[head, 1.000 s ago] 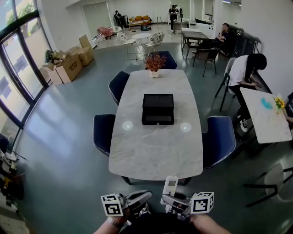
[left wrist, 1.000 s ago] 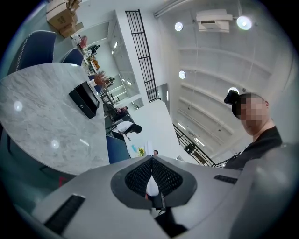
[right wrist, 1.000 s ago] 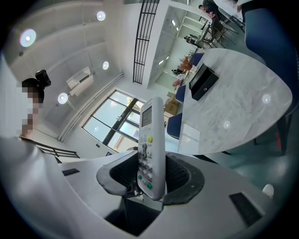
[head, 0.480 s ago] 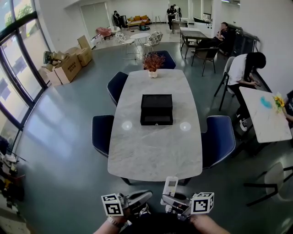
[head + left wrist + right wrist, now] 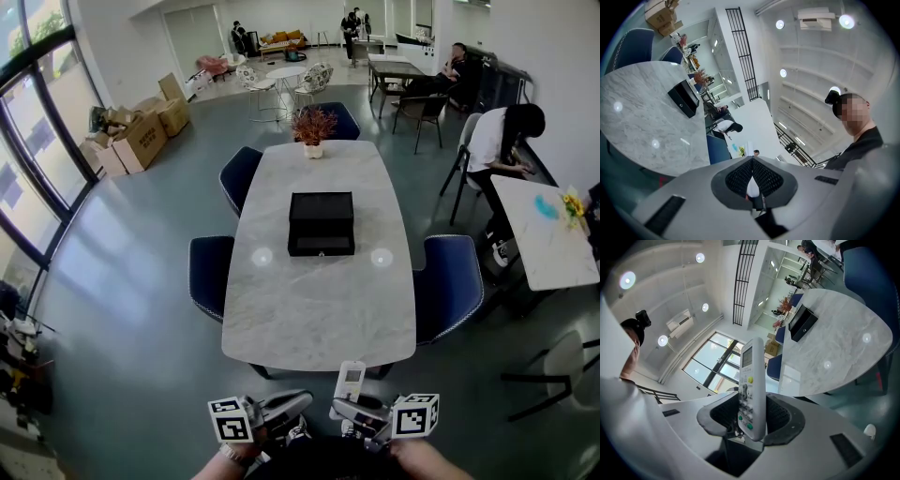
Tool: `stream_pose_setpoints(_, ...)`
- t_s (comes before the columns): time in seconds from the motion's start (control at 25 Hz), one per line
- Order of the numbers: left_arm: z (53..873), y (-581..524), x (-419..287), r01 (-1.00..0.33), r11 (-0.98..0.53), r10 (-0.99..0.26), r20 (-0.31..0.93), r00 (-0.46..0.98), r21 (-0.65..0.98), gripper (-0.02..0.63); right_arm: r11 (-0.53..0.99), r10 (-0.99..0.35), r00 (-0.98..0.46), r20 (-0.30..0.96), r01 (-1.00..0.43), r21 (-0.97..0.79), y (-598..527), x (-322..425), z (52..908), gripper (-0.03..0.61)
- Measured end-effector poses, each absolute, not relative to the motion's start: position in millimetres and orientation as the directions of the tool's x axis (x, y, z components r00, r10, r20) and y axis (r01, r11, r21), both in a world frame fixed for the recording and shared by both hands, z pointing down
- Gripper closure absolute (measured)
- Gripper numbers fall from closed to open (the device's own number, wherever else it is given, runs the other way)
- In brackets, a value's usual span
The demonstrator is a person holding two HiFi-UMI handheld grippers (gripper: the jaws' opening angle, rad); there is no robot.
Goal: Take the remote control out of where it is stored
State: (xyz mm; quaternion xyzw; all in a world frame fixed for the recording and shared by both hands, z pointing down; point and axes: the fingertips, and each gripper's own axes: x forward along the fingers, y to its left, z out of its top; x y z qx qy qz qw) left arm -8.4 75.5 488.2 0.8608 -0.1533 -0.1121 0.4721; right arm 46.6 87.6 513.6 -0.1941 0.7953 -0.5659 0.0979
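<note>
A white remote control (image 5: 751, 390) with a small screen and coloured buttons stands between the jaws of my right gripper (image 5: 752, 420), which is shut on its lower end. In the head view the remote control (image 5: 350, 380) sticks out ahead of the right gripper (image 5: 361, 412), just short of the table's near edge. My left gripper (image 5: 286, 408) sits beside it at the bottom, and its jaws meet in the left gripper view (image 5: 753, 180) with nothing between them. A black drawer box (image 5: 322, 224) rests closed at the middle of the marble table (image 5: 319, 300).
Blue chairs (image 5: 450, 286) stand along both sides of the table, and a potted plant (image 5: 314, 127) sits at its far end. A white side table (image 5: 544, 234) with a seated person is at the right. Cardboard boxes (image 5: 141, 131) lie by the windows at the left.
</note>
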Motion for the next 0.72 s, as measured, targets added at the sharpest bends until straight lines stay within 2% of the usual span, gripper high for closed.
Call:
stream_pose_setpoints(0.32, 484.8, 77.1, -9.6, -0.158, -0.506, -0.371, -0.049, 0.928, 0.848, 0.607, 0.283, -0.412, -0.906, 0.099, -0.231, -0.931, 89.2, 46.4, 511.2, 0.413)
stream_pose_setpoints(0.72, 486.5, 77.8, -7.9, -0.157, -0.502, -0.369, -0.046, 0.928, 0.850, 0.607, 0.285, -0.419, -0.906, 0.057, -0.191, -0.939, 89.5, 44.9, 508.9, 0.413)
